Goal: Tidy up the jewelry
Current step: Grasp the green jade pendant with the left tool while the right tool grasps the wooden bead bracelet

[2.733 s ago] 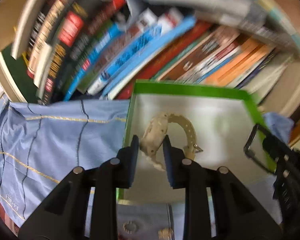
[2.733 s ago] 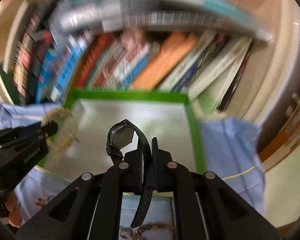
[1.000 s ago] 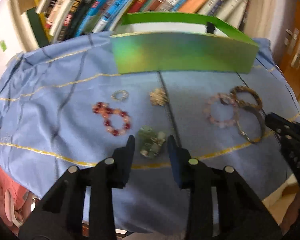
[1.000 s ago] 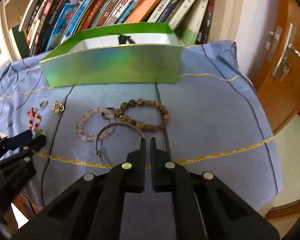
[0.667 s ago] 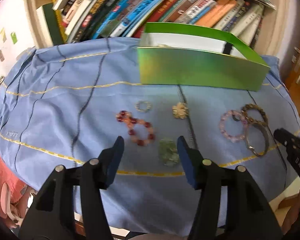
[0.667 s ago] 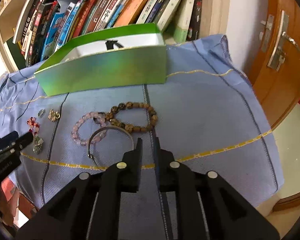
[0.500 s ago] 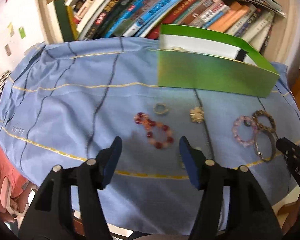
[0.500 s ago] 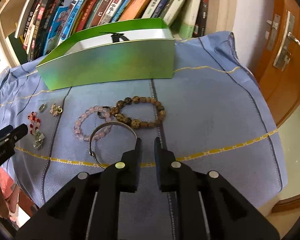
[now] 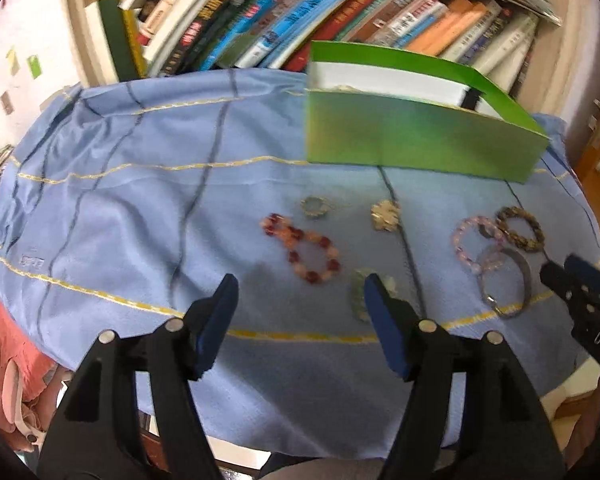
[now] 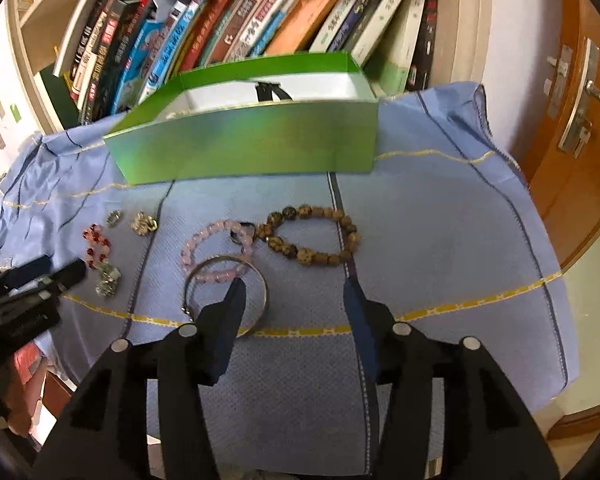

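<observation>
On the blue cloth lie a red bead bracelet, a small ring, a gold brooch and a green stone piece. My left gripper hovers just short of the red bracelet, its jaws opening with nothing between them. In the right wrist view a pink bead bracelet, a brown bead bracelet and a silver bangle lie ahead of my right gripper. Its jaws are opening and empty. The green box holds a black watch.
A shelf of leaning books stands right behind the box. A wooden door with a metal handle is at the right. The cloth's front edge hangs over the table, and pink fabric lies below at the left.
Both grippers have left the box and drawn back over the cloth. The left jaws widened and that view swung left. The right jaws went from shut to wide apart.
</observation>
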Demonstrator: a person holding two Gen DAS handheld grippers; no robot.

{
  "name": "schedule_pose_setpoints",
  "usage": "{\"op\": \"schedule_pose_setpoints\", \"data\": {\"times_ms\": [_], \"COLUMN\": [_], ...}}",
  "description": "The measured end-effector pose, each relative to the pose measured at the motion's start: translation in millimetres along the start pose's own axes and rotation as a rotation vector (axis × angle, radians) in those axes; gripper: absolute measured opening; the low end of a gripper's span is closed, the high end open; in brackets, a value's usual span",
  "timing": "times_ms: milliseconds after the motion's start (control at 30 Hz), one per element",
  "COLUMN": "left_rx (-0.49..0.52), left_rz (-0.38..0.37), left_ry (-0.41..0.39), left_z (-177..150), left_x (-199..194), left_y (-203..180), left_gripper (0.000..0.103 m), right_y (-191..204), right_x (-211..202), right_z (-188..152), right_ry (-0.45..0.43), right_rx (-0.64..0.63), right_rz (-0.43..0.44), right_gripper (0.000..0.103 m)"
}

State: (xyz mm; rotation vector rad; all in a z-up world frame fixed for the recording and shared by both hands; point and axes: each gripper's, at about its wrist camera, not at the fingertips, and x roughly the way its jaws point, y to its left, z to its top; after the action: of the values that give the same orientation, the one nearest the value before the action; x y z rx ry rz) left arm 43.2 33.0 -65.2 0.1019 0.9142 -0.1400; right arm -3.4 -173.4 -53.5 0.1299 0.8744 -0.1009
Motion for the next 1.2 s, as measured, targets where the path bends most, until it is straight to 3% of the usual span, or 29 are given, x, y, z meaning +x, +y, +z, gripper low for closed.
{"op": "schedule_pose_setpoints", "data": {"times_ms": [100,233,400,700,867,967,1000,1067,1133,1200], "left_rx": [0.030,0.047,0.023,0.085,0.090,0.087,0.086,0.082,0.078,0.074], "left_rz": [-0.027,-0.062,-0.066,-0.096,-0.099,-0.099,-0.099,-0.086,-0.081,-0.070], "left_ry": [0.010,0.020,0.040,0.056,0.073,0.072,0.072,0.066,0.059,0.052], "left_z": [-4.0,-5.5,-3.7,-7.5,-6.8,-5.5,-4.6,-3.7,-3.2,-2.9], "left_x": [1.6,4.5,9.6,15.0,22.1,23.2,23.8,24.7,24.9,25.0], "left_y": [-11.1,-17.5,-16.3,-39.6,-42.4,-40.6,-40.3,-38.9,-37.5,-36.8], "left_gripper": [0.065,0.052,0.052,0.052,0.052,0.052,0.052,0.044,0.033,0.027], "right_y": [4.1,-0.3,-11.2,-23.9,-22.0,-17.4,-15.8,-11.9,-9.7,-8.8], "right_x": [-0.5,4.5,7.1,22.3,49.1,51.7,50.6,47.3,44.1,39.2], "right_z": [-0.3,-0.7,1.5,30.9,40.5,33.7,31.4,26.0,20.9,14.1], "right_ry": [0.003,0.023,0.021,-0.018,0.037,0.045,0.044,0.048,0.047,0.051], "right_rx": [-0.020,-0.003,0.029,0.076,0.053,0.026,0.018,0.000,-0.006,-0.008], "right_rz": [-0.006,-0.016,-0.043,-0.125,-0.165,-0.159,-0.156,-0.149,-0.160,-0.158], "right_gripper": [0.051,0.051,0.051,0.051,0.049,0.031,0.020,0.010,0.010,0.008]}}
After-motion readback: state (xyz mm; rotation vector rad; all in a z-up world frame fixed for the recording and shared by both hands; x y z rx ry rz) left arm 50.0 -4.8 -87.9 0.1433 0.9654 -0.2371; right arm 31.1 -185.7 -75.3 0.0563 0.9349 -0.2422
